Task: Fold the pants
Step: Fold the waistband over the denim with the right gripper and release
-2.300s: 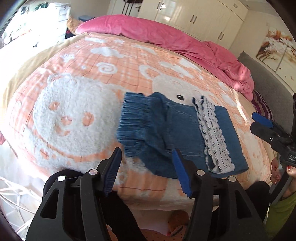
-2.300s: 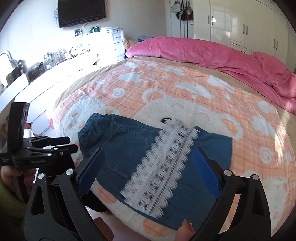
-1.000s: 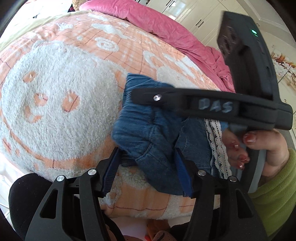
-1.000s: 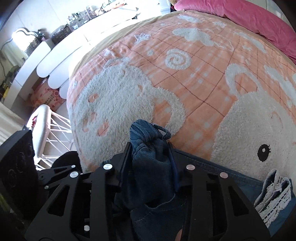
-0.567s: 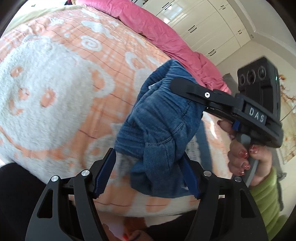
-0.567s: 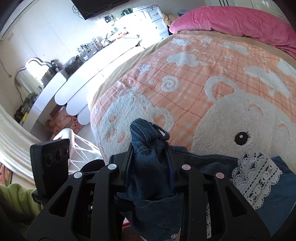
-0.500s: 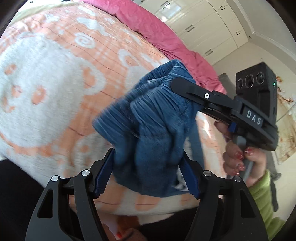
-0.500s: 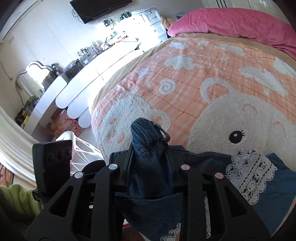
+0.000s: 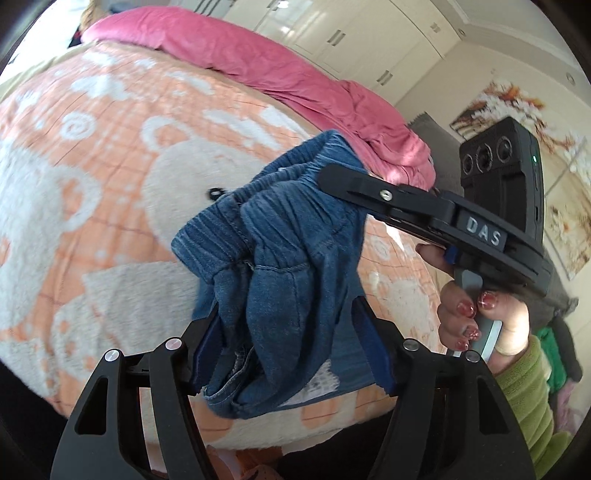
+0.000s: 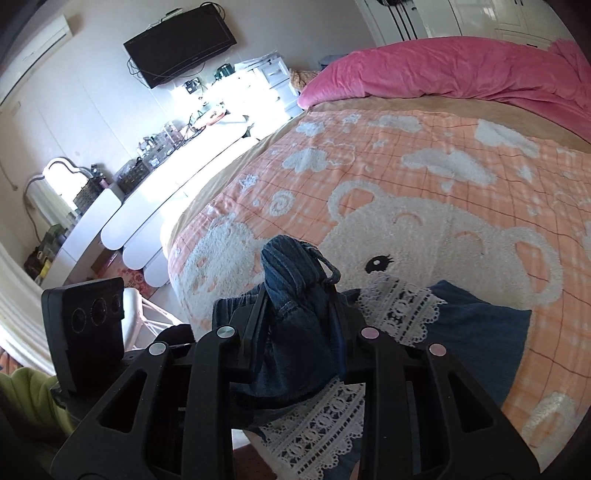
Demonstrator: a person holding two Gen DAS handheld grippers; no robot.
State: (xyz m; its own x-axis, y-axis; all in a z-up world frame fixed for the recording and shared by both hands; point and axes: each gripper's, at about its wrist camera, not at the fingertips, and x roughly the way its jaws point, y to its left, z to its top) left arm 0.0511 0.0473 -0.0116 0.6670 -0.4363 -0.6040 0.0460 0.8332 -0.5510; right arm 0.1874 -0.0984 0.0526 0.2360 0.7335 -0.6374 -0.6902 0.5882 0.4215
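Mid-fold, by my read: pants [image 9: 280, 266] are lifted at the waistband end, other end down on the bed blanket [image 9: 92, 177]. Lace-trimmed leg part [image 10: 399, 306] lies flat on the blanket, already doubled over, so one fold looks done. Left to do: carry the raised waistband across onto the lace end, lay it down, release, smooth.

Left of the pants: left gripper [image 9: 291, 343] has denim bunched between its blue pads, fingers fairly wide apart; cannot tell whether it actually pinches the cloth. Right of the pants: right gripper [image 10: 299, 314] is clamped tight on the elastic waistband, a wad of denim sticking up past the fingertips; right hand [image 9: 476, 314] with red nails squeezes the handle.

Surface: soft orange-and-white fleece blanket with a bear print; pants sit at its near edge. Far side of the pants, a pink duvet [image 9: 266, 70]. Left of the pants in the right wrist view: white dresser [image 10: 147, 206] with clutter, wall TV [image 10: 181, 46]. Right of the pants in the left wrist view: white wardrobes [image 9: 351, 33], wall painting [image 9: 517, 122].
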